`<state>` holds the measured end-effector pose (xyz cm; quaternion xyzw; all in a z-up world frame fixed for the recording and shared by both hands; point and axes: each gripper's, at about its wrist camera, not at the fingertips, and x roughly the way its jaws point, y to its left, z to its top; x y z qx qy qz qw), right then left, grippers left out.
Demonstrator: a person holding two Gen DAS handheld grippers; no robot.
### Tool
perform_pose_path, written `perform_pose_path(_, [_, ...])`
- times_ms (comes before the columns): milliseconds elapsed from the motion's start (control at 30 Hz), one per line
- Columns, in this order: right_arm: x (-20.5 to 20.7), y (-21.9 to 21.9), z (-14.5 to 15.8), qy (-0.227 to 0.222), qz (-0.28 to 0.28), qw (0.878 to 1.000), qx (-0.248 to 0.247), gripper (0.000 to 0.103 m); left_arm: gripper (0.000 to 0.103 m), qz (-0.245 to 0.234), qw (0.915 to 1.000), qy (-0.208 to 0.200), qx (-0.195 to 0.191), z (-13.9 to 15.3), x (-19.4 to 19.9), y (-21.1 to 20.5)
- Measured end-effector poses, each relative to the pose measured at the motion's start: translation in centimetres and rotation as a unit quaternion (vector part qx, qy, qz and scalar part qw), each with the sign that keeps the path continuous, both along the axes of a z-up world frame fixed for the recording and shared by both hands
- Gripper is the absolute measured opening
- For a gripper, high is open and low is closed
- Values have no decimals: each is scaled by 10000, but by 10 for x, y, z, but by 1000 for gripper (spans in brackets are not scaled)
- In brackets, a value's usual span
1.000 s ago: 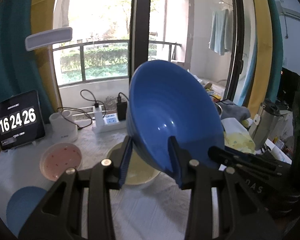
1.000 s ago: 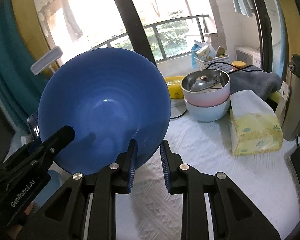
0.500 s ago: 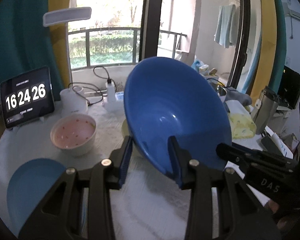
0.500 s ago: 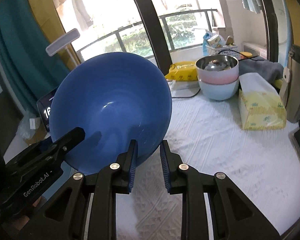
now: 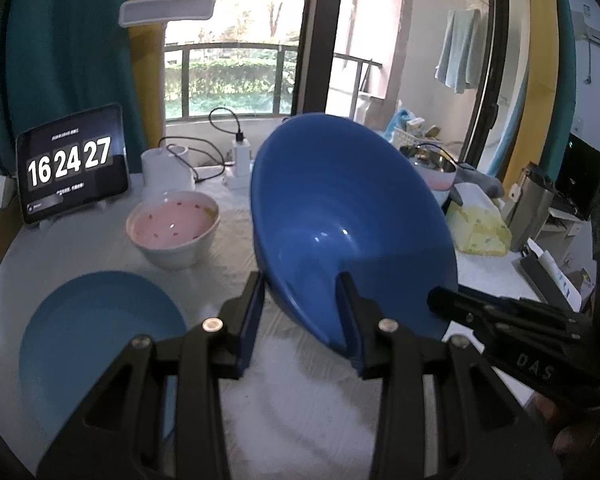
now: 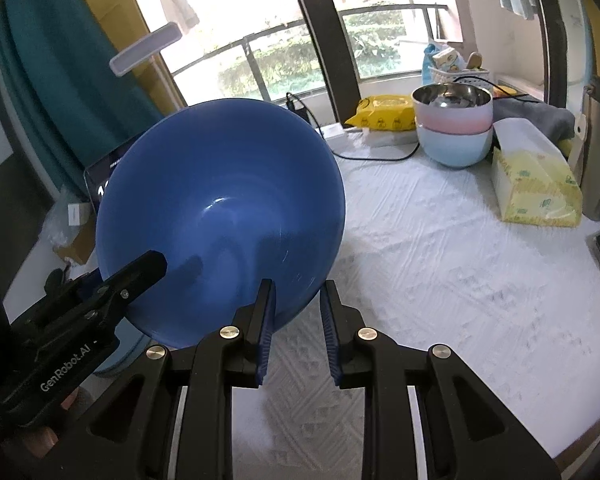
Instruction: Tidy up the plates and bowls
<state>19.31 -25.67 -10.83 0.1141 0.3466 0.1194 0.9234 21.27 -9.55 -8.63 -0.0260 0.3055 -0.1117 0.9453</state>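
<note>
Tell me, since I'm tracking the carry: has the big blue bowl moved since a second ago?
Yes. In the left wrist view the blue bowl has shifted left across the table, leaving the cream plate, toward the pink bowl.

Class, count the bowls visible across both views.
4: the big blue bowl in both grippers, the pink-lined bowl near the tablet, the pink bowl stacked in the light-blue bowl.

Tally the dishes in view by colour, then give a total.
Blue: 2, the big bowl held in both grippers and the plate on the table.
Pink inside, white outside: 1 bowl.
Stacked: 3, steel bowl in pink bowl in light blue bowl.
Total: 6
</note>
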Motion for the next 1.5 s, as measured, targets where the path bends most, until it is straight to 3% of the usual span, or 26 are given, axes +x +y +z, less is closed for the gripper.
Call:
perform_pose_path(367, [-14,18,-13,286,123,9993,-212,24,38,29,9995,311,-58,-19,-16,15])
perform_pose_path(833, [-18,21,-29,799,216,9963,-230,25,38,12,9943,1051,-200,-46,-18,21])
perform_pose_path(1100, [-19,16,-21,772,248,9966,-149,25,38,-67,9904,1357,-243,-51,-18,18])
perform_pose_path(1500, [-26,11,-10,697,253,9972,-80,25,39,-144,9922,1217,-237,-38,-27,23])
